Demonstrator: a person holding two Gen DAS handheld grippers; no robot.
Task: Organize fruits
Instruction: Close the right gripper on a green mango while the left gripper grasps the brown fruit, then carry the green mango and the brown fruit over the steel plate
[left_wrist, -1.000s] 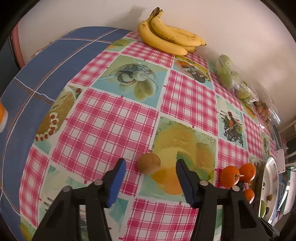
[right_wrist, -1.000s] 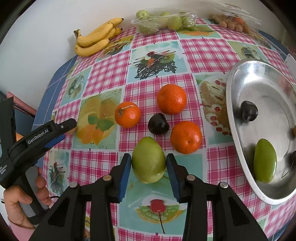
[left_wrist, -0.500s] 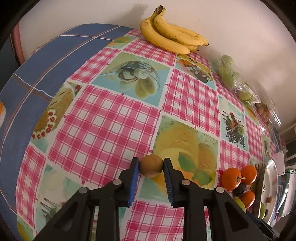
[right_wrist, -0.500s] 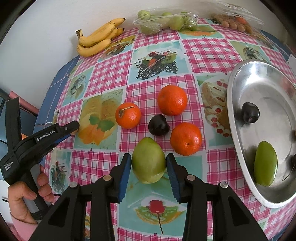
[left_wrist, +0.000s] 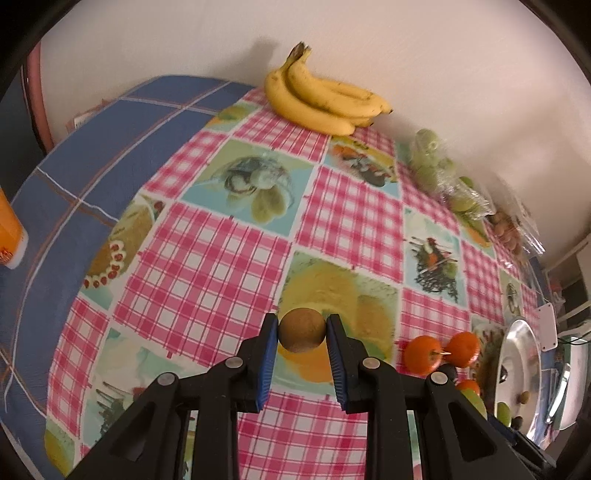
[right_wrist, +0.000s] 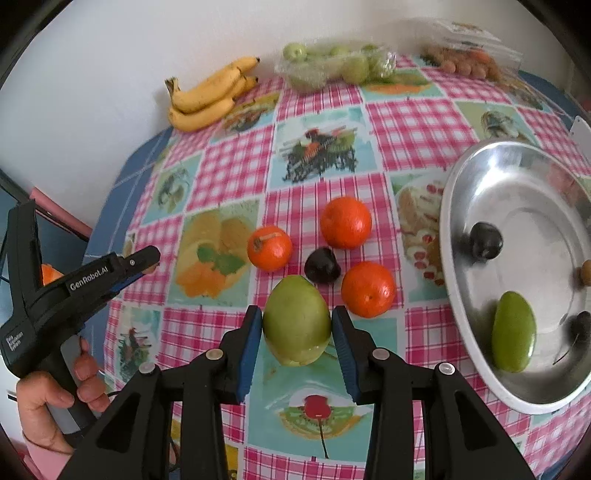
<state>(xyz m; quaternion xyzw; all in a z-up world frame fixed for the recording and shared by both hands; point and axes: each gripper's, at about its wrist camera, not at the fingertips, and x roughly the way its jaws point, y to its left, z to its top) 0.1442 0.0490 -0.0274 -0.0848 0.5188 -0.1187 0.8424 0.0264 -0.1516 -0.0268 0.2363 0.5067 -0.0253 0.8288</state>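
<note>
1. The left gripper has its jaws clamped on a small round brown fruit, one blue pad pressed to each side, above the yellow picture square of the checked cloth on the counter.
2. The right gripper has its jaws closed against the two sides of a large green fruit, whose underside sits on the cloth.
3. Just beyond the green fruit lie three oranges and a dark plum between them.
4. To the right stands a metal tray holding another dark plum, a long green fruit and a small brown fruit at its edge.
5. At the wall lie a bunch of bananas and a clear bag of green fruit.
6. A person's hand holds the left gripper's handle.
</note>
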